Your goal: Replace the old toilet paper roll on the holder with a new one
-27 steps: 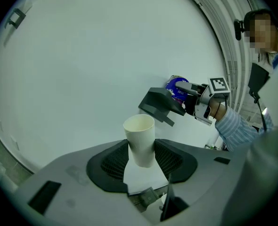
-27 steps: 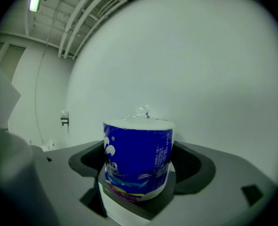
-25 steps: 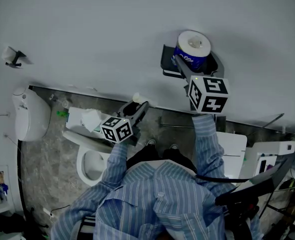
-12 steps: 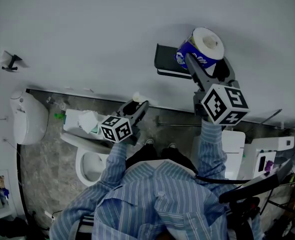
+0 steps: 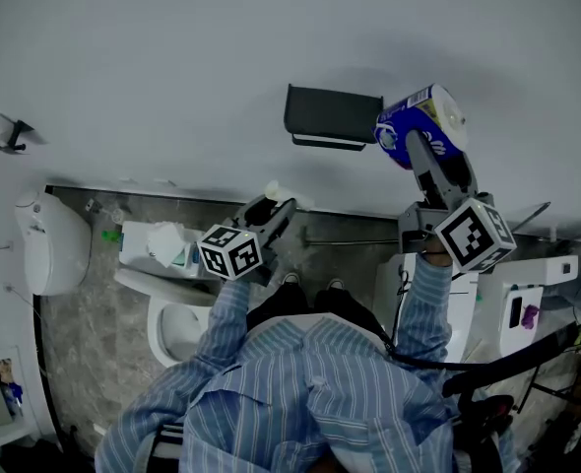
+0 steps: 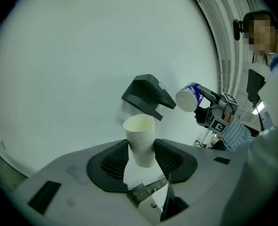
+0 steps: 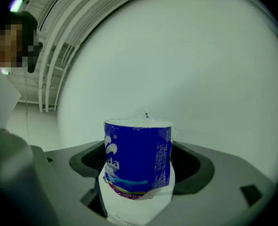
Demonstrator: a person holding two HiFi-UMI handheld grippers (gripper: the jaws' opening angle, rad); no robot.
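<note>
A dark grey holder (image 5: 335,116) hangs on the white wall with no roll on it. My right gripper (image 5: 430,151) is shut on a new toilet paper roll in blue wrap (image 5: 423,126), held just right of the holder. In the right gripper view the new roll (image 7: 138,159) stands upright between the jaws of the right gripper (image 7: 139,173). My left gripper (image 5: 271,205) sits lower and to the left, shut on a bare cardboard tube (image 6: 140,140). From the left gripper (image 6: 141,157) the holder (image 6: 148,96) and the new roll (image 6: 188,98) show ahead.
A toilet (image 5: 172,313) with a tissue pack (image 5: 162,242) on its tank stands below left. A white container (image 5: 54,230) sits beside it, and a small hook (image 5: 10,131) is on the wall. White fittings (image 5: 527,308) crowd the right.
My right gripper has carried the blue-wrapped roll off to the right of the holder and rolled it over. The holder is now uncovered. The left gripper has drifted slightly with the tube.
</note>
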